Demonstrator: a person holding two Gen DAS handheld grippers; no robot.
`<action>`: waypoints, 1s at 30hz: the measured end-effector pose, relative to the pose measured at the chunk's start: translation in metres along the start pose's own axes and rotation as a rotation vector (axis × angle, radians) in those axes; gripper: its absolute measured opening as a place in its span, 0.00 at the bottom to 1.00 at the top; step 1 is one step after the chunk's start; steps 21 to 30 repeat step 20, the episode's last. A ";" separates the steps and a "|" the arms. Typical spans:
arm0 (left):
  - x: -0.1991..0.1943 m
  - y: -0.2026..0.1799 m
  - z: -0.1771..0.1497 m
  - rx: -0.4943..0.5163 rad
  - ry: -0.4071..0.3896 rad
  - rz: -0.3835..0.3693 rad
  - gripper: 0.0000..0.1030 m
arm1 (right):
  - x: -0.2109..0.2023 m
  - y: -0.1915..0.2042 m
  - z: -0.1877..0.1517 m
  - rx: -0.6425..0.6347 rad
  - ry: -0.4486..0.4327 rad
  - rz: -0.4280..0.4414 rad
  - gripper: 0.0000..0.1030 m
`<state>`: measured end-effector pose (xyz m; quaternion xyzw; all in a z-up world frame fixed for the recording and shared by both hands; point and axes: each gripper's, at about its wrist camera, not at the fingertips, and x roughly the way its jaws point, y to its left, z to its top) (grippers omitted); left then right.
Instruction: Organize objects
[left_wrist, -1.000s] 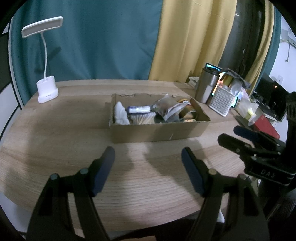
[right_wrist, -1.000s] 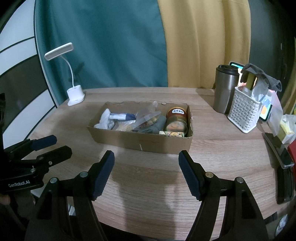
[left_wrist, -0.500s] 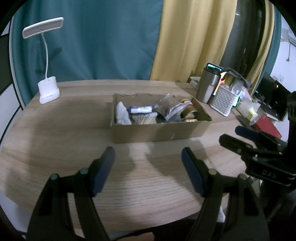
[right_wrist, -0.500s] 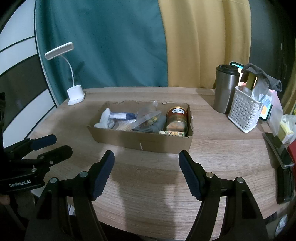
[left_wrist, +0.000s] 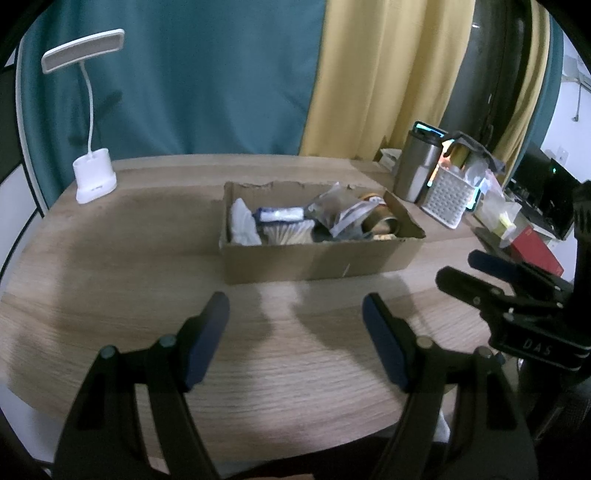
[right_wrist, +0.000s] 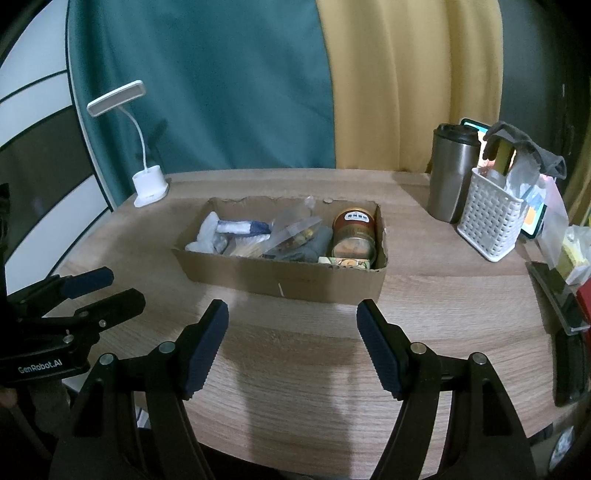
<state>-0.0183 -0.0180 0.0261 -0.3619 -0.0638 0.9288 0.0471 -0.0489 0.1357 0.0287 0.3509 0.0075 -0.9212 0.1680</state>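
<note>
Left tool (right_wrist: 88, 291), "GenRobot.AI" lettering

A light wood-grain counter (right_wrist: 424, 332) with a rounded near edge carries everything. Near its middle sits an open cardboard box (right_wrist: 295, 284), its long side facing the cameras, resting flat on the wood. At the far left corner stands a white desk lamp (right_wrist: 147, 186) on its block base, its neck bent forward. At the far right a steel tumbler (right_wrist: 448, 184) stands upright, and just beside it, nearer the edge, a white perforated basket (right_wrist: 487, 225). Along the right edge lie a red box (left_wrist: 535, 251) and some dark flat items, too blurred to identify.
</note>
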 end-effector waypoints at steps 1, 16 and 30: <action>0.000 0.000 0.000 0.000 0.001 0.000 0.74 | 0.001 0.000 0.000 0.001 0.001 0.000 0.73; 0.016 -0.001 0.004 0.009 0.026 -0.007 0.74 | 0.014 -0.004 0.001 0.006 0.025 0.002 0.73; 0.025 -0.002 0.007 0.014 0.046 -0.009 0.74 | 0.022 -0.009 0.002 0.014 0.042 0.002 0.73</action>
